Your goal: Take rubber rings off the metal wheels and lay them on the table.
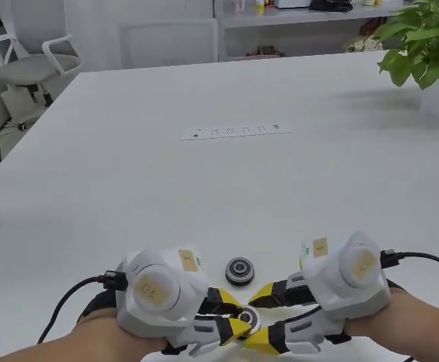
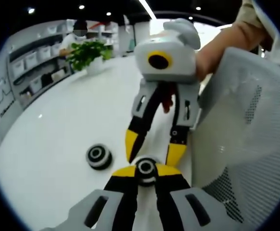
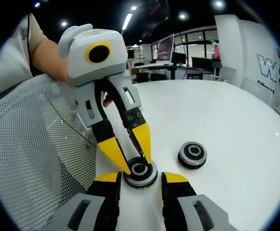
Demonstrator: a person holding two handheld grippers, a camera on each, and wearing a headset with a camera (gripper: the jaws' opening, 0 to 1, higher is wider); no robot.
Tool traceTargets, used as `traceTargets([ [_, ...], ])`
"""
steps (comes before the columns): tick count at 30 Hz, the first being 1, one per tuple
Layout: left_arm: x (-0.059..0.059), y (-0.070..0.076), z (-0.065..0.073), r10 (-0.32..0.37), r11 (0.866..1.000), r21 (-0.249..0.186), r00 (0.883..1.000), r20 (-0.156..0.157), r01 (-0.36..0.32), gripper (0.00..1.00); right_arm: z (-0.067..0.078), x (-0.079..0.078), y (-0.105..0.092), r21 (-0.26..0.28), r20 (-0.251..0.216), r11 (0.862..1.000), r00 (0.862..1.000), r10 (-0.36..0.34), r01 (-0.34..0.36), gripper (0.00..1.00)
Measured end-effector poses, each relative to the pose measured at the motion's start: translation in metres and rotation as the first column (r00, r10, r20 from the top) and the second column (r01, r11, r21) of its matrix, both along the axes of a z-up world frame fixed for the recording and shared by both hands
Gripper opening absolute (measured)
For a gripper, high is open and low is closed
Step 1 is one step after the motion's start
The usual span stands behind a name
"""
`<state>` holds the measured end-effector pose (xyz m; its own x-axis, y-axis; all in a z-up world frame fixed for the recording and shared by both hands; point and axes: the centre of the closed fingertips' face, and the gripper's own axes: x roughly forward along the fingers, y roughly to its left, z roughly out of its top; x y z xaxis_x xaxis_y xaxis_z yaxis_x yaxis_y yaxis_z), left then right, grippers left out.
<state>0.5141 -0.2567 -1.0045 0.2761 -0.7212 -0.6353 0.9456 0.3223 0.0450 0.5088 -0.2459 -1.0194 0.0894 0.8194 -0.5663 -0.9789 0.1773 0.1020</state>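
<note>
Now, my left gripper (image 2: 146, 171): jaws clamped on a wheel (image 3: 140, 173)
My right gripper (image 2: 153, 150): jaws apart
Other wheel (image 1: 240, 270): on worktop (image 1: 227, 196)
Rings: none off yet, I think

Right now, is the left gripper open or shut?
Shut. The left gripper has both yellow tips against opposite sides of the wheel, with no gap showing.

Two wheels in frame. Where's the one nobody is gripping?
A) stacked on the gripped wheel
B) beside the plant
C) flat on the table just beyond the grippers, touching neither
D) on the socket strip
C: the loose wheel lies flat on the table just past both grippers and apart from them, while the left gripper is clamped on the other wheel.
</note>
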Motion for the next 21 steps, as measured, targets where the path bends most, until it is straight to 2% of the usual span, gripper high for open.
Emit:
traceTargets([
  [6, 0.0006, -0.0003, 0.0, 0.003, 1.0, 0.005, 1.0, 0.007, -0.003, 0.13, 0.0006, -0.0009, 0.002, 0.014, -0.008, 1.0, 1.0, 0.001, -0.001, 0.26],
  [21, -0.0001, 0.0009, 0.0002, 0.002, 1.0, -0.008, 1.0, 0.004, -0.002, 0.13, 0.0034, -0.0021, -0.0054, 0.019, 0.015, 1.0, 1.0, -0.011, 0.011, 0.23],
])
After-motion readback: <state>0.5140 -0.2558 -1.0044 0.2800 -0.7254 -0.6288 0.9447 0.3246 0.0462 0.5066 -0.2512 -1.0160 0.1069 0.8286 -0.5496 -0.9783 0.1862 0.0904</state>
